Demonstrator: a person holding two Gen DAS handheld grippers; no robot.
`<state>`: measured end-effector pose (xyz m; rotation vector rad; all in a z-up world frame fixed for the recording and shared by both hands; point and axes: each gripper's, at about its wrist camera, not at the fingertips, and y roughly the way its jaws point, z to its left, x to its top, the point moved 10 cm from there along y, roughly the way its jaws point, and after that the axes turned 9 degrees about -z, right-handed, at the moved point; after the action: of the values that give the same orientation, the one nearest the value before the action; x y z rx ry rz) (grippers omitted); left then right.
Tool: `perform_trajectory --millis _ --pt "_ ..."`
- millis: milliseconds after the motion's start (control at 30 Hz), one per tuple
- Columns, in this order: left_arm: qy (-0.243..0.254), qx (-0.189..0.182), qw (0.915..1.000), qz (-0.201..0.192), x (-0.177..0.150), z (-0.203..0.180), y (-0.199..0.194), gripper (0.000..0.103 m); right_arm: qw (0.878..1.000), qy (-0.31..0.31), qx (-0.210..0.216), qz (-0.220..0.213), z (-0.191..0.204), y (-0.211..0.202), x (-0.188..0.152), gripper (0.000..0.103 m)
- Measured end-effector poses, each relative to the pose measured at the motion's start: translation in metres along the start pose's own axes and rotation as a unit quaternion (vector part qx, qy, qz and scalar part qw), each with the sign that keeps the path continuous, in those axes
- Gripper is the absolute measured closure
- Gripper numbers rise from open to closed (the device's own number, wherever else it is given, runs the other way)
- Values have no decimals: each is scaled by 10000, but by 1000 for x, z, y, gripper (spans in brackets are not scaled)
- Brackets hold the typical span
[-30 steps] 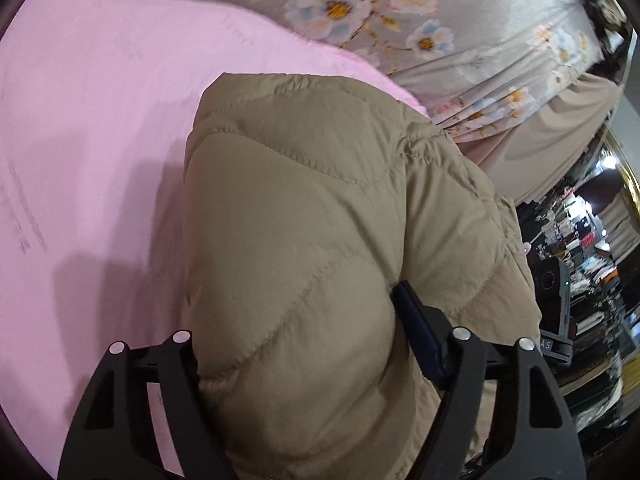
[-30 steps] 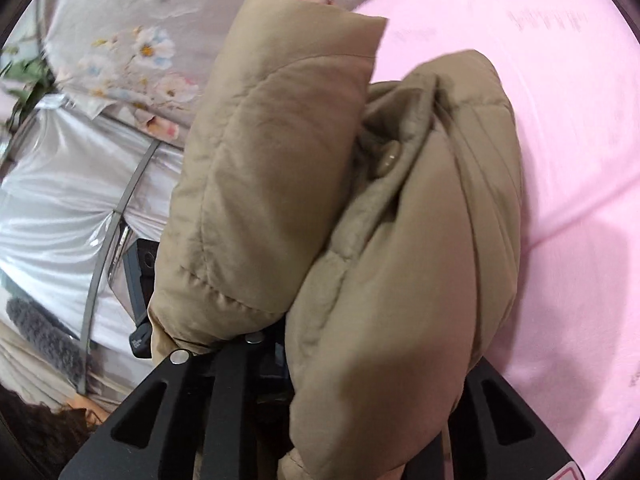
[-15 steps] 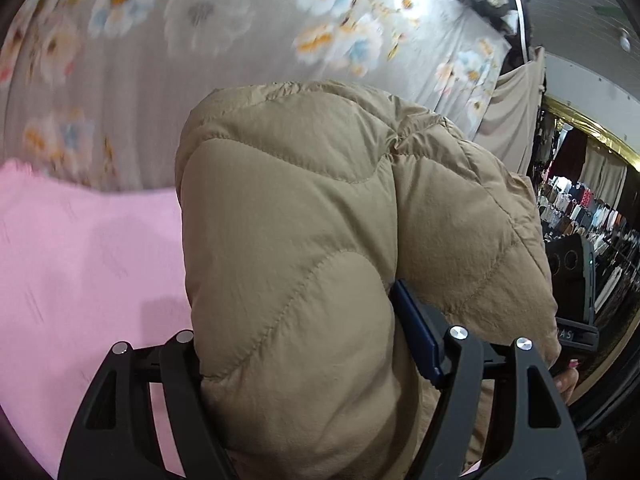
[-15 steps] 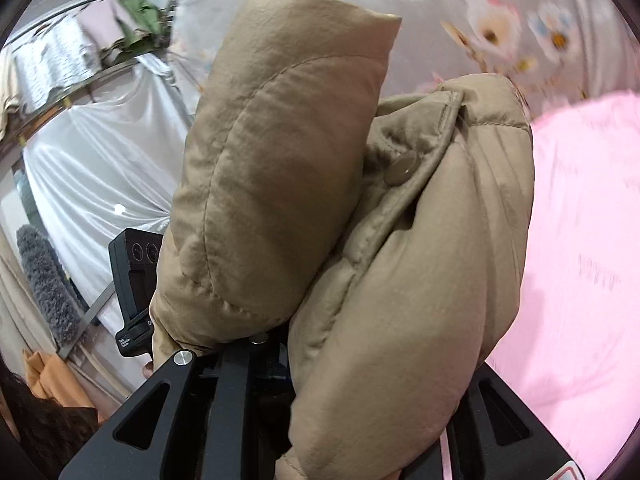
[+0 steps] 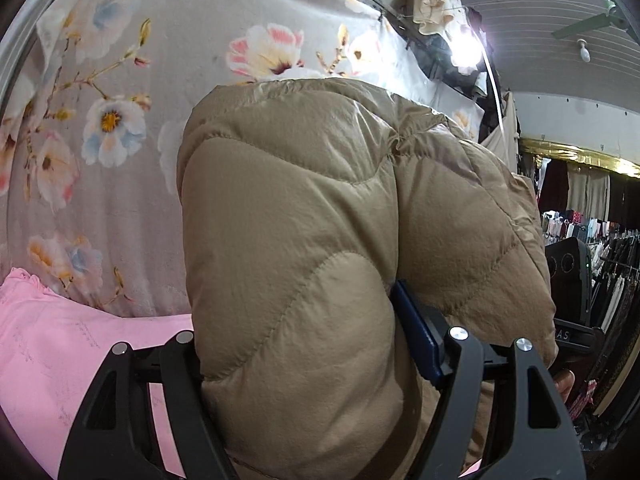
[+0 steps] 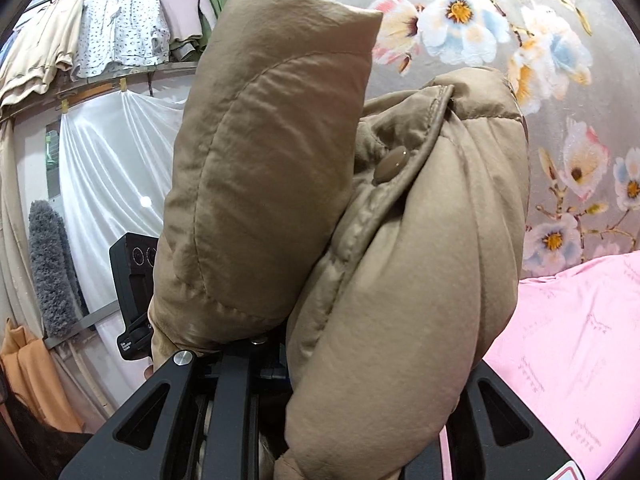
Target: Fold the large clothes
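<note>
A tan quilted puffer jacket (image 5: 304, 248) fills the left wrist view, bunched between the jaws of my left gripper (image 5: 316, 364), which is shut on it and holds it up in the air. In the right wrist view the same jacket (image 6: 400, 280) shows a snap button (image 6: 390, 165) and a folded panel. My right gripper (image 6: 336, 396) is shut on it; its fingertips are hidden by the padding. The other gripper's black body (image 6: 134, 292) shows behind the jacket.
A pink cloth-covered surface (image 5: 52, 340) lies low on the left, also in the right wrist view (image 6: 580, 340). A grey floral curtain (image 5: 120, 120) hangs behind. Clothes racks (image 5: 608, 264) stand at the right; hanging garments (image 6: 120, 28) and white drapes (image 6: 116, 168) at the left.
Both grippers have lifted and tilted upward with the jacket. The pink surface has dropped low in both views, and the floral curtain, ceiling and hanging clothes have come into view.
</note>
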<state>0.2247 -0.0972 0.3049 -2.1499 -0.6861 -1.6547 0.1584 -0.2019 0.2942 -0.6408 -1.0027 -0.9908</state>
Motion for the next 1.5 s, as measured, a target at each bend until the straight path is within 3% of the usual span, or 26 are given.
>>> perform_trajectory --millis 100,233,467,700,867,967,1100,1167,1233,1267,1300,1367,1500 --pt "-43 45 10000 3 -9 36 17 33 9999 138 -17 100 -34 31 -12 82" --pt "-275 161 9992 246 -46 94 51 32 9977 551 -103 378 -86 88 -48 81" --pt "-791 525 9902 1028 -163 214 126 32 9848 1341 -415 1027 -197 177 -152 81" --pt "-980 921 9750 1770 -271 290 162 33 9639 1982 -658 1649 -273 223 -248 80" --pt "-969 1276 9660 2031 -310 326 163 24 9448 2713 -808 1648 -313 228 -292 65" --pt "-1241 1480 9618 1940 -311 340 152 17 9359 3102 -796 1466 -328 208 -295 59" --pt "-898 2053 9564 1872 -293 351 121 17 9385 3038 -1101 1217 -335 148 -270 51" --pt "-403 2573 9485 1801 -267 352 99 17 9552 2452 -1313 1007 -321 120 -229 51" --pt "141 3078 9386 1552 -229 343 79 17 9730 1256 -1769 793 -290 101 -181 54" --pt "389 3325 9313 1437 -211 338 75 18 9762 681 -1938 694 -271 100 -157 59" --pt "691 3568 9229 1274 -186 327 71 19 9766 249 -2042 622 -252 104 -137 63" --pt "923 3787 9152 1024 -147 304 71 26 9737 -481 -2189 421 -215 116 -102 70" --pt "851 3908 9118 931 -97 272 90 39 9701 -920 -2216 376 -177 175 -61 76"
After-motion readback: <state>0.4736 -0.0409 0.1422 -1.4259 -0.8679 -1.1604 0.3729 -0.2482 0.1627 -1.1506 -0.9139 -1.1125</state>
